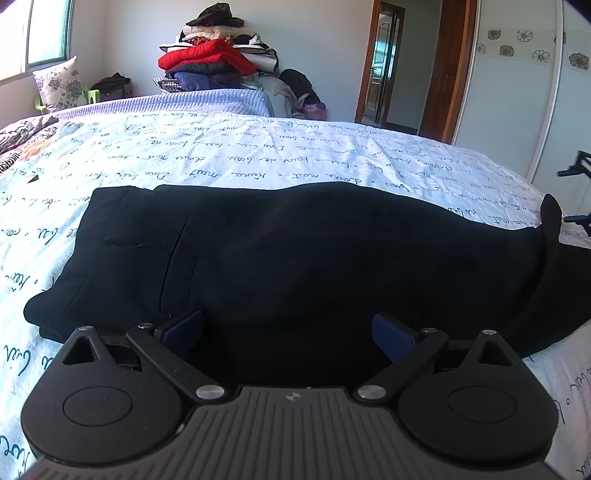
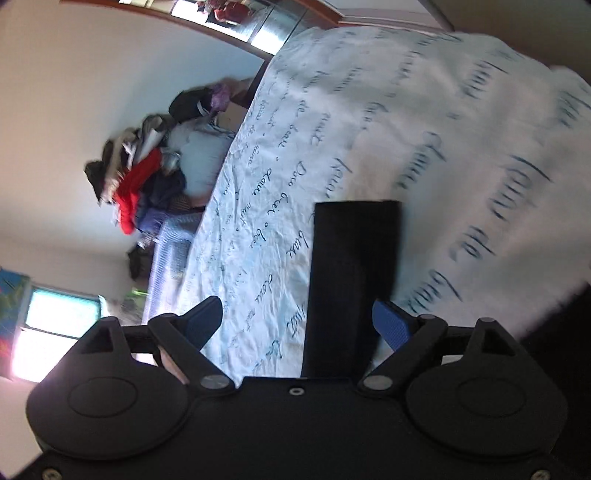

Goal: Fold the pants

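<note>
On the bed (image 1: pixel 258 147) | black pants (image 1: pixel 295 251) folded lengthwise, long axis across the left tongs (image 1: pixel 288 332), which hover nearest, over the near edge; jaws wide, holding nothing | right tongs (image 2: pixel 297 325) spread wide; dark strip (image 2: pixel 347 288) between them, ungripped

Daylight fills the room, coming from the window (image 1: pixel 44 33) at the upper left of the left wrist view, where the glass is washed out. The white bedsheet printed with dark cursive script (image 1: pixel 258 155) is bright and evenly lit, its lettering crisp. The black folded pants (image 1: pixel 295 251) read as a nearly featureless dark mass, only a seam visible. Fisheye distortion bends the white door frame (image 1: pixel 550 92). The right wrist view is rolled sideways and motion-blurred: sheet lettering (image 2: pixel 480 184) smears into streaks, and its window (image 2: pixel 55 325) glares white.
</note>
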`<state>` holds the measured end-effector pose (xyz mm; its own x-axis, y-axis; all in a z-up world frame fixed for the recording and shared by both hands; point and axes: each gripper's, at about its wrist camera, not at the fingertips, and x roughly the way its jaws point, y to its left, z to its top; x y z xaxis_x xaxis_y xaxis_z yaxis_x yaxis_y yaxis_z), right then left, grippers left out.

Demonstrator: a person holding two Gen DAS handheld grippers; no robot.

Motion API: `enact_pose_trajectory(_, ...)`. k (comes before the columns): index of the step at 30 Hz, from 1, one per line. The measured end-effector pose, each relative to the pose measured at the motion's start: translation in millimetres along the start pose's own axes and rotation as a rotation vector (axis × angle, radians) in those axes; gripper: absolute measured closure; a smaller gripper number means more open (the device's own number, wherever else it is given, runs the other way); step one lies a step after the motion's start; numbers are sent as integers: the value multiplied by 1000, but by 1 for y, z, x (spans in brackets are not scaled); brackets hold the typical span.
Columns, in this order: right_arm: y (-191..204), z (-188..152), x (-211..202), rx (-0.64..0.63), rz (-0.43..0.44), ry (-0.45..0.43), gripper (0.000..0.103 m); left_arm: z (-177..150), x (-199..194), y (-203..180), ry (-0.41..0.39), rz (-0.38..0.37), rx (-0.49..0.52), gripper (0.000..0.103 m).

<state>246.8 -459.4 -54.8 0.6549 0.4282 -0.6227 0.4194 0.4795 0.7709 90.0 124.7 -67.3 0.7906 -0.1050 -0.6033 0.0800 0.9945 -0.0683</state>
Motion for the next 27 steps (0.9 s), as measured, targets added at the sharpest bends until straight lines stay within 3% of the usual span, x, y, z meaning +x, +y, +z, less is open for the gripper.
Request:
enact_pose_trajectory(3,4,2,13,-16,-92,9,13,0,0,1,-1,-5,0,4)
enact_pose_trajectory(9,-5,9,24,27,-71,9,16,-2,2,0,-2,-9,9,1)
enact_pose_trajectory(11,-4,9,29,10,-78,6,26,-1,1,1,-1,-11,8,1)
enact_pose_trajectory(13,-1,6,35,-36,-106,11,60,-1,1,2,-1,-14,-1,1)
enact_pose_trajectory(14,-1,4,37,-62,-115,10,70,-1,1,3,0,-15,-6,2)
enact_pose_trajectory(15,-1,0,39,-83,-121,10,90,0,1,4,2,-16,-9,2)
enact_pose_trajectory(16,-2,-3,40,-90,-121,10,97,1,1,4,6,-17,-12,2)
enact_pose_trajectory(20,-1,-9,20,-100,-97,-47,97,8,0,8,20,-33,-37,2)
enact_pose_trajectory(27,12,-17,-68,-108,35,-132,97,10,-1,21,19,-79,-132,2)
